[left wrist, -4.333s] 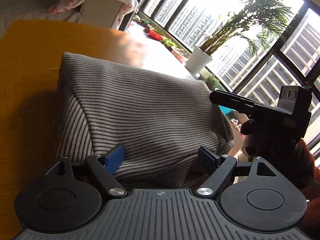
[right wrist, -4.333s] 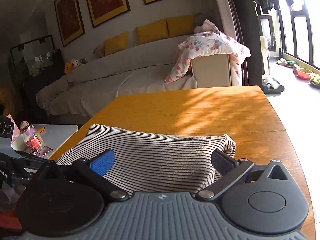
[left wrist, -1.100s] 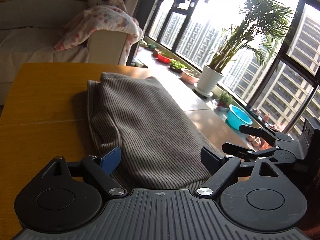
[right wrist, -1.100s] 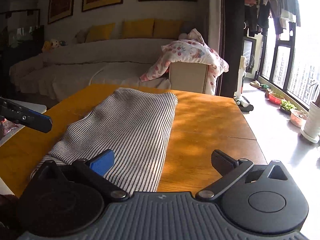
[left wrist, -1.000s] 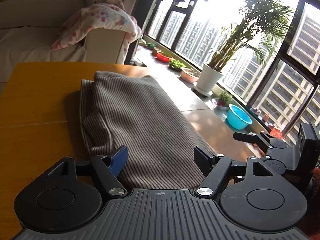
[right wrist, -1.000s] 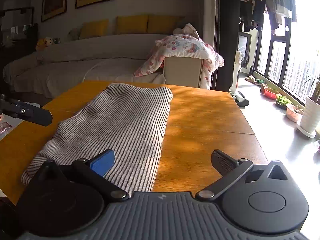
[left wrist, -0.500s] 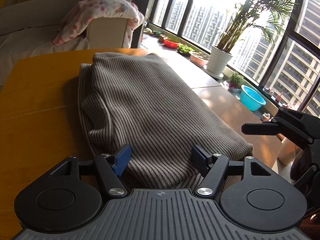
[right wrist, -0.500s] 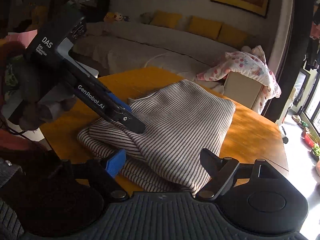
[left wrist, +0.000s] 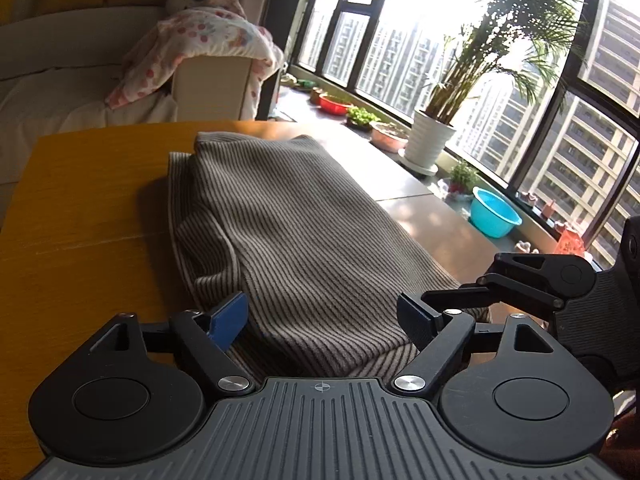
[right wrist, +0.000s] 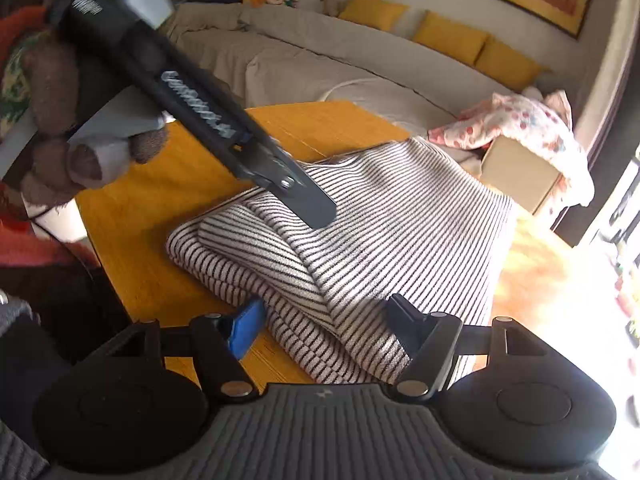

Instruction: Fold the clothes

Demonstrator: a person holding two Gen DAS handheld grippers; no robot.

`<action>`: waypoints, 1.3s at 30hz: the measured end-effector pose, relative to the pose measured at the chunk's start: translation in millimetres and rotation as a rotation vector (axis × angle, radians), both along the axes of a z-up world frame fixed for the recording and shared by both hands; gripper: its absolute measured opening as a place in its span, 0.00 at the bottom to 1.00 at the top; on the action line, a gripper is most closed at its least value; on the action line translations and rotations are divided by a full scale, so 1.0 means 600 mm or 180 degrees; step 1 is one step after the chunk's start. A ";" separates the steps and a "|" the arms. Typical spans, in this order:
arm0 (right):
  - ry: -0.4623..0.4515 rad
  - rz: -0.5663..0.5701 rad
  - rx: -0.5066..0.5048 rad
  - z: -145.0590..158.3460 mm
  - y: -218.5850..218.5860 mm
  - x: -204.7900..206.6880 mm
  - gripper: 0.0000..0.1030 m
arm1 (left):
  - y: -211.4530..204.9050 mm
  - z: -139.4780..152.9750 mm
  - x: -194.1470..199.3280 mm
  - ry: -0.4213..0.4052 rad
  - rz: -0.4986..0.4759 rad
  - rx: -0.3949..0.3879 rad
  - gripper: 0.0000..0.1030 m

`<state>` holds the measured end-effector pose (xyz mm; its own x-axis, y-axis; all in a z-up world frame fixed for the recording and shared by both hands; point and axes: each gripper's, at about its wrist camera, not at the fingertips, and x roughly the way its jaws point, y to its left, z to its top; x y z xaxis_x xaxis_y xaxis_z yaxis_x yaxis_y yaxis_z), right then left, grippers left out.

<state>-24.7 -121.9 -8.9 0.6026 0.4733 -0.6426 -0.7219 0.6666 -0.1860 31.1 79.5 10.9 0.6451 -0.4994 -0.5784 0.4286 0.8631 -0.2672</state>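
A striped garment (left wrist: 304, 236) lies folded lengthwise on the wooden table (left wrist: 88, 216). My left gripper (left wrist: 322, 320) is open, low over the garment's near end, with the cloth between its blue-padded fingers. In the right wrist view the same garment (right wrist: 400, 232) shows stacked layers at its near-left corner. My right gripper (right wrist: 326, 326) is open, partly narrowed, straddling that near edge. My left gripper (right wrist: 316, 210), held by a gloved hand (right wrist: 68, 148), reaches in from the upper left over the cloth. My right gripper (left wrist: 452, 294) shows at the right, beside the garment's near corner.
A sofa (right wrist: 304, 52) with yellow cushions and a flowered blanket (left wrist: 200, 40) stands beyond the table. Windows, a potted palm (left wrist: 432, 140) and a blue basin (left wrist: 494, 216) line the right side. Bare table top lies left of the garment.
My right gripper has swung round and dropped to the garment's near edge, its fingers narrowing somewhat. My left gripper has settled lower over the near end. The garment lies as before.
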 end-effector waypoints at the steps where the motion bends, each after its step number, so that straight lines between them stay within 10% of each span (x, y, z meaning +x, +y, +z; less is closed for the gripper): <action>1: 0.0125 -0.0059 0.0121 0.005 -0.007 0.011 0.67 | 0.009 0.007 -0.007 -0.0053 -0.0033 -0.0005 0.89; 15: 0.0520 -0.0297 0.0532 0.009 -0.039 0.035 0.69 | -0.018 -0.012 -0.098 -0.0318 -0.0773 0.0848 0.92; 20: 0.0484 -0.0260 0.0477 0.015 -0.039 0.032 0.69 | -0.050 -0.036 -0.077 -0.0493 -0.0493 0.1230 0.92; 27: -0.0325 0.0143 -0.0092 0.014 -0.016 -0.022 0.82 | -0.021 -0.007 -0.021 -0.0172 -0.0095 0.0586 0.93; 39: -0.0963 0.0084 -0.0508 -0.033 0.010 -0.009 0.77 | -0.015 0.000 -0.010 -0.0016 -0.0048 0.0350 0.93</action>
